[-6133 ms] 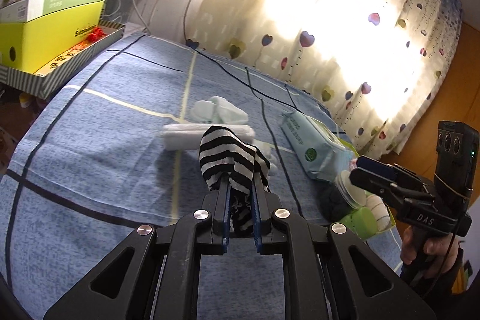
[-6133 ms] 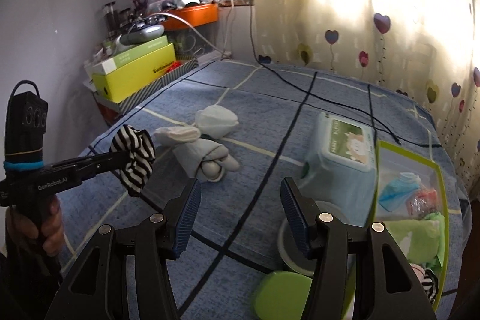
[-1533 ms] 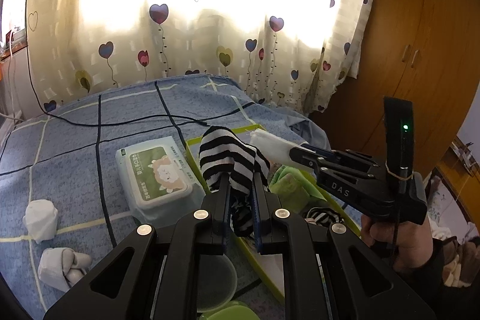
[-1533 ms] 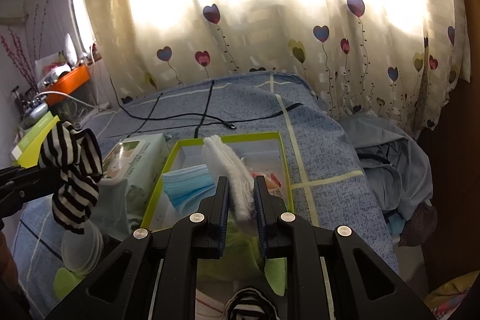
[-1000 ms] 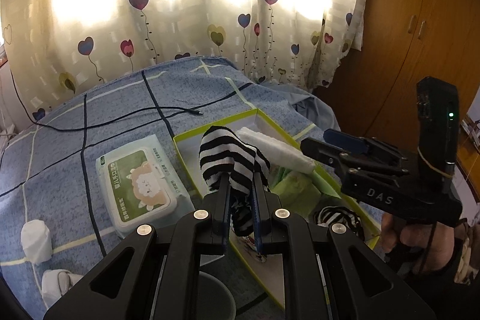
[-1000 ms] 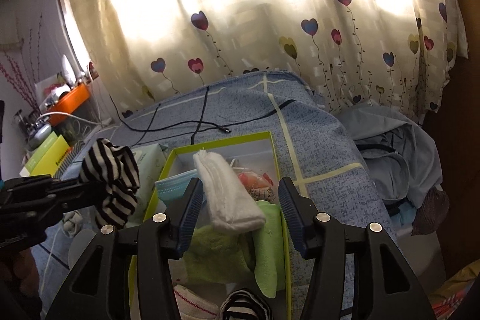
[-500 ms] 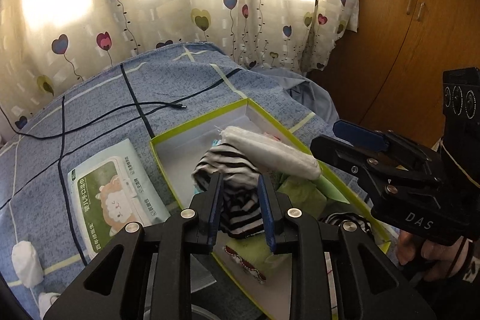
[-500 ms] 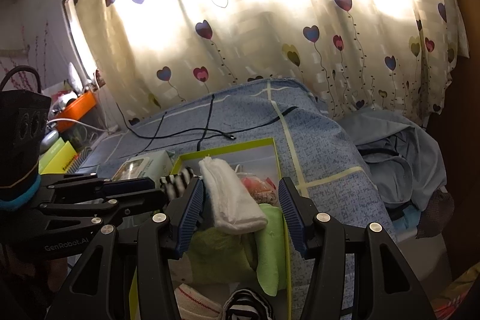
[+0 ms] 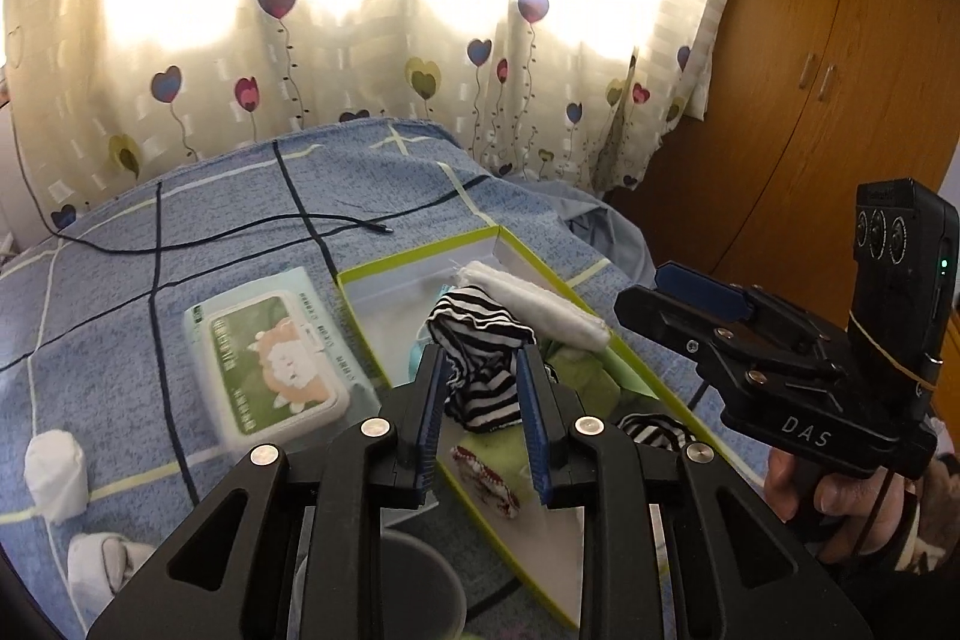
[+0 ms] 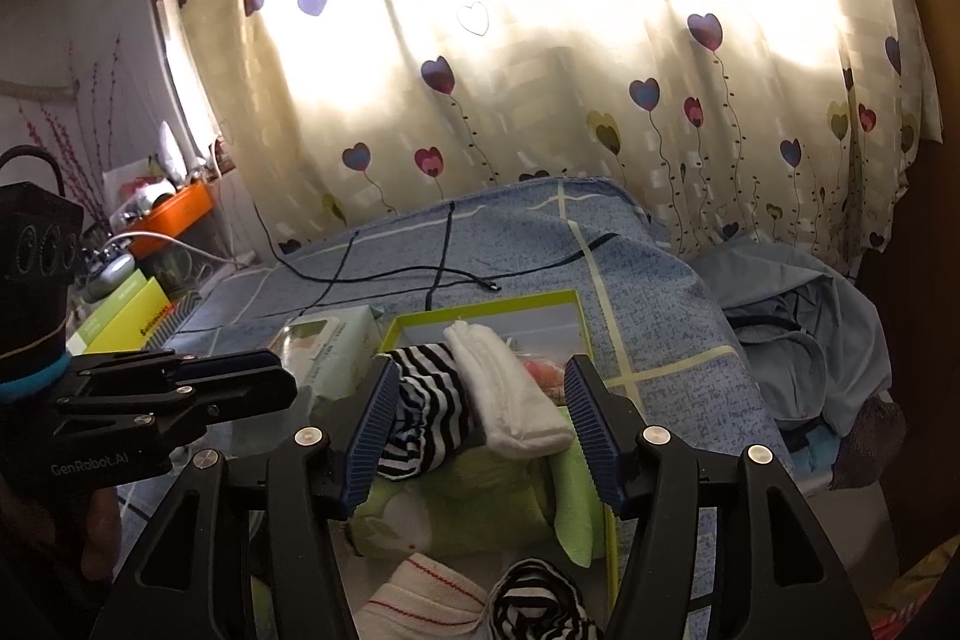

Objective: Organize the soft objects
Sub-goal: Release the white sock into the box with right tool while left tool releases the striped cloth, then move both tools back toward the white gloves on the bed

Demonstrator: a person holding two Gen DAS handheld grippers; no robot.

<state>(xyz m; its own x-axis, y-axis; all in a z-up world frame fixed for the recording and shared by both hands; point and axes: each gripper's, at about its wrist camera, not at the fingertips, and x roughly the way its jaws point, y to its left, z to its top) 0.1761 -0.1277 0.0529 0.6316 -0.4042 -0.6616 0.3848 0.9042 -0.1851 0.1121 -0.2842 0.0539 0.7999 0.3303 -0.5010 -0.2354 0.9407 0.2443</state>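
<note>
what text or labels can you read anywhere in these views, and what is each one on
"DAS": white letters on the side of the right gripper, left wrist view.
"GenRobot.AI": faint letters on the side of the left gripper, right wrist view.
Wipes pack: print around the green lamb picture is too small to read.
Yellow box: red print on its side is too blurred to read.

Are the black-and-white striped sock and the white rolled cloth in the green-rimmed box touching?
Touching. The right wrist view shows the striped sock lying flush along the white rolled cloth, no gap between them, both inside the green-rimmed box.
</note>
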